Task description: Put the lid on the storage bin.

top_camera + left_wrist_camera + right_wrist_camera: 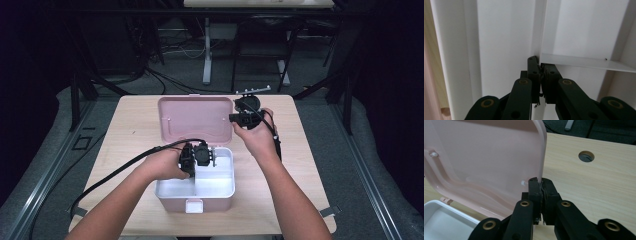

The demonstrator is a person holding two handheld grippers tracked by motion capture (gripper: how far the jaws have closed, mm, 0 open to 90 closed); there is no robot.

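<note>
Box (167,197), mid-table, lid (195,120) raised. Your left gripper (540,65) is clamped on the tray divider (584,62); your right gripper (540,182) pinches the lid's edge. Risk: a thin edge slips out, and the lid drops onto your left gripper.

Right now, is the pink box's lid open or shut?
Open. The lid stands raised behind the white tray, its edge pinched by the right gripper.

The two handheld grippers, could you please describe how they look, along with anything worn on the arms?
Both the left gripper and right gripper are black, with flat linked jaws pinned by brass-coloured rivets. A black cable trails from the left one, another along the right wrist. The forearms are bare, no sleeves visible.
</note>
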